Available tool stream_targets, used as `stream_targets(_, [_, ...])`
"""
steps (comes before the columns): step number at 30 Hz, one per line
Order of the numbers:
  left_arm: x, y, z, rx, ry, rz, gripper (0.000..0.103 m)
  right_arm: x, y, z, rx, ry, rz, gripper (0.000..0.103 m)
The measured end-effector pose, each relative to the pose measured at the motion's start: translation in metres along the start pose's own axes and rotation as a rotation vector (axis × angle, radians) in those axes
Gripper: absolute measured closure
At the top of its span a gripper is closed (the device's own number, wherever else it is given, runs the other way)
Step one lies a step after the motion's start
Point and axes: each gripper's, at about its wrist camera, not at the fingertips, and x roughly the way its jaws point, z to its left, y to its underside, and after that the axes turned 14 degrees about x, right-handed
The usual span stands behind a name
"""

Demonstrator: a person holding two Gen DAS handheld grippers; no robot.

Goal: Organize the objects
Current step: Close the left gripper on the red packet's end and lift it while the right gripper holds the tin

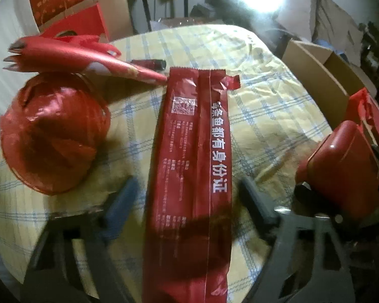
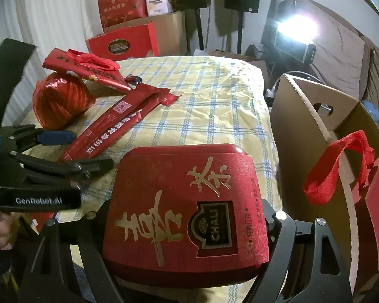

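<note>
A long red snack packet lies flat on the checked tablecloth. My left gripper straddles its near half; the blue-padded fingers stand a little off both edges, so it is open. In the right wrist view the same packet runs between the left gripper's fingers. My right gripper is shut on a red tea tin with gold characters, held just above the table's near edge. The tin also shows at the right of the left wrist view.
A red twine ball sits left of the packet, with a folded red paper bag and a small dark tube behind. An open cardboard box right of the table holds a red bag with ribbon handle. Red gift boxes stand behind.
</note>
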Motion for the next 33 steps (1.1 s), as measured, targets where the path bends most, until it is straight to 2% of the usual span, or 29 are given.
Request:
stream_targets(1, [-0.002,0.001,0.001,-0.002,-0.002,-0.007,0.052,0.000,0.000,0.000,0.003,0.001,-0.002,0.019])
stream_targets(7, [-0.014,0.008,0.010,-0.060,0.025,-0.059,0.073,-0.006,0.002,-0.003,0.035,0.006,-0.036,0.020])
stream_targets(10, [-0.019,0.009,0.007,-0.047,-0.002,-0.073,0.075,-0.009,0.002,-0.008,0.063,-0.003,-0.035,0.020])
stream_targets(20, [-0.046,0.014,0.005,-0.073,0.010,-0.154,0.076,-0.025,0.000,-0.011,0.055,-0.026,-0.082,0.021])
stream_targets(27, [-0.076,0.019,0.005,-0.105,-0.037,-0.217,0.076,-0.052,0.000,-0.010,0.020,-0.051,-0.163,0.021])
stream_targets(33, [-0.123,0.025,0.001,-0.116,-0.092,-0.329,0.076,-0.084,0.006,-0.008,0.000,-0.085,-0.270,0.021])
